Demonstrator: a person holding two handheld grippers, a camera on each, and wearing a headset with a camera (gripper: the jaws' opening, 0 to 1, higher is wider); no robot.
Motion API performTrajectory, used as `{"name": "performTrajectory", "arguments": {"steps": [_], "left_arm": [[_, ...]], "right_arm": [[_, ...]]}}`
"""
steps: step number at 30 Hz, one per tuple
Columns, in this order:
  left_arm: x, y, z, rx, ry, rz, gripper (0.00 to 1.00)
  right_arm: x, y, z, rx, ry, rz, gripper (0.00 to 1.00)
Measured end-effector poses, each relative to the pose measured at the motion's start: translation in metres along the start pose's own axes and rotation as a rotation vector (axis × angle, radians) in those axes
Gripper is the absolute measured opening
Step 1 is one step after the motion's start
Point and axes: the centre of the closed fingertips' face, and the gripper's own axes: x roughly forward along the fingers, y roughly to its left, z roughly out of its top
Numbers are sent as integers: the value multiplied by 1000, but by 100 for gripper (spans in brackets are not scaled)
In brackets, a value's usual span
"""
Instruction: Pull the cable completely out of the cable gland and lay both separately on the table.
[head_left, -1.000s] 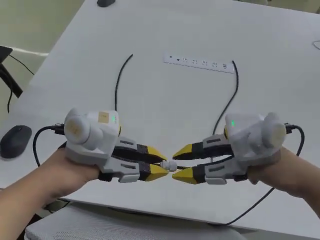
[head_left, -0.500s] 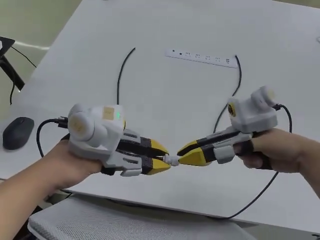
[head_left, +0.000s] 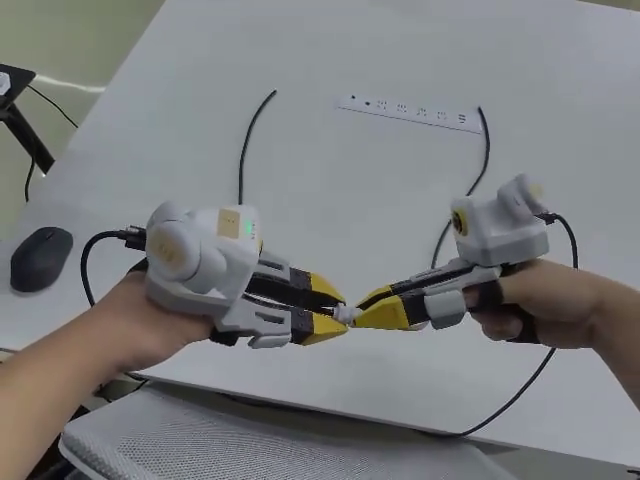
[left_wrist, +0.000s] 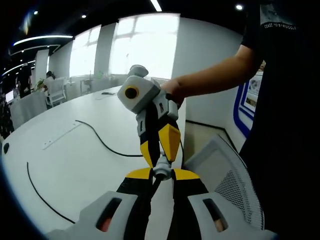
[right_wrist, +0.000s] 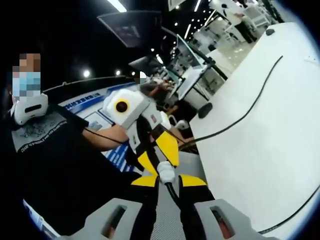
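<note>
Rolling onto its side since a second ago, the right tool (head_left: 368, 308) has drawn its jaws from wide open down to a narrow gap. It looks to pinch the black cable (right_wrist: 173, 194) just behind the cable gland (head_left: 344, 314), though the contact itself is hard to make out. The left tool (head_left: 335, 312) is closed on the white gland's other end, tip to tip with the right. Gland and cable are joined and held in the air above the near edge of the bench (head_left: 330, 200). For a clean pull, I judge the left should hold the gland firm and steady while the right draws straight back along the gland's axis, without bending or twisting. If the cable slips in the jaws, regrip closer to the gland.
</note>
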Motion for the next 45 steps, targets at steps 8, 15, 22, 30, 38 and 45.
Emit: {"name": "performTrajectory", "arguments": {"steps": [8, 15, 22, 30, 38, 45], "left_arm": [[-1, 1, -3, -9, 13, 9, 15], [-5, 0, -4, -58, 0, 10, 14], [-6, -1, -9, -101, -1, 10, 15], [-3, -3, -9, -156, -25, 2, 15], [-2, -2, -14, -169, -19, 8, 15], [0, -2, -15, -153, -11, 12, 15]], "right_arm": [[4, 1, -1, -68, 35, -30, 8], [8, 4, -1, -320, 106, -157, 8], [11, 1, -5, -627, 158, -296, 7], [7, -3, -9, -961, 245, -462, 7], [10, -9, -10, -985, 260, -505, 7], [10, -10, -11, -951, 271, -507, 8]]}}
